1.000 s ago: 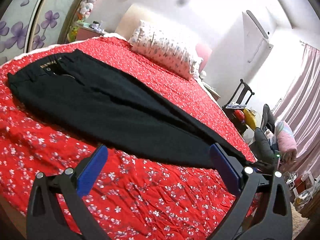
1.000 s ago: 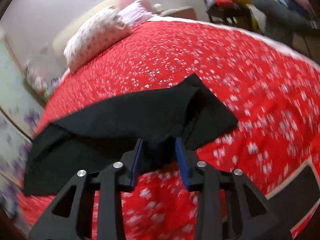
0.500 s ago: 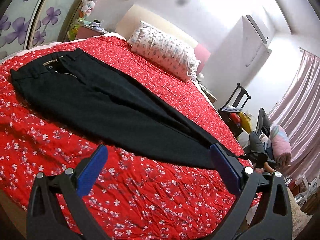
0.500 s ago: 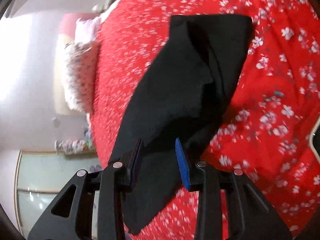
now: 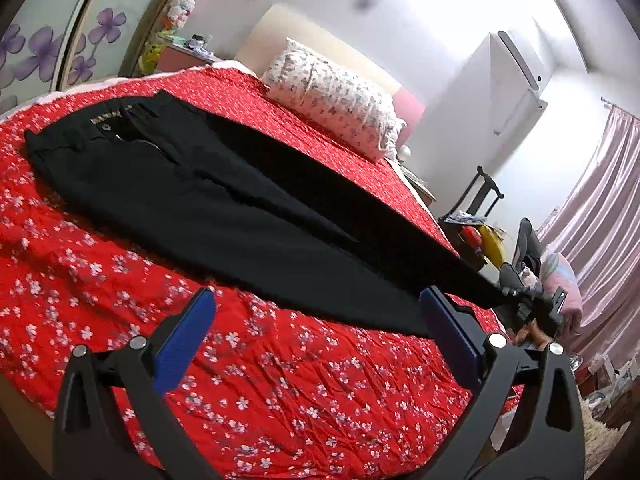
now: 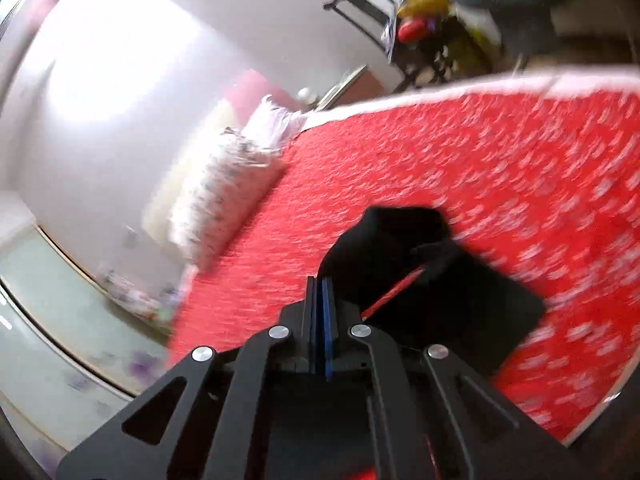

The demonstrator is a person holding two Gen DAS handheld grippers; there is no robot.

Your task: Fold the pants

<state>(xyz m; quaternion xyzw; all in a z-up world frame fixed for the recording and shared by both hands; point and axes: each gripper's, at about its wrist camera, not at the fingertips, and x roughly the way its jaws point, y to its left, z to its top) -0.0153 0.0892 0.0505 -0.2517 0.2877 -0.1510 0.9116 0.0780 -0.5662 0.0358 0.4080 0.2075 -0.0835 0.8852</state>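
- Black cloth, soft and limp: the pants (image 5: 208, 184) lie flat on the red flowered bedcover (image 5: 280, 380), with the waistband far from the floral pillow (image 5: 332, 96) and the two legs running away from it, toward the pink curtain side.
- In the right wrist view the right gripper (image 6: 320, 292) has its blue pads pressed fully together. The leg end (image 6: 420, 264) bunches just past the tips and looks lifted off the bedcover; it seems pinched, but blur hides the exact contact.
- Left gripper (image 5: 316, 312) hovers over the bedcover with its jaws spread wide and nothing between them, on the side of the pants away from the pillow.
- My judgement: the fabric is light, not slippery and not fragile, but it sags and wrinkles when only one point carries it.
- Good places to take hold are the hem corners and the waistband corners, where the cloth is doubled and thicker.
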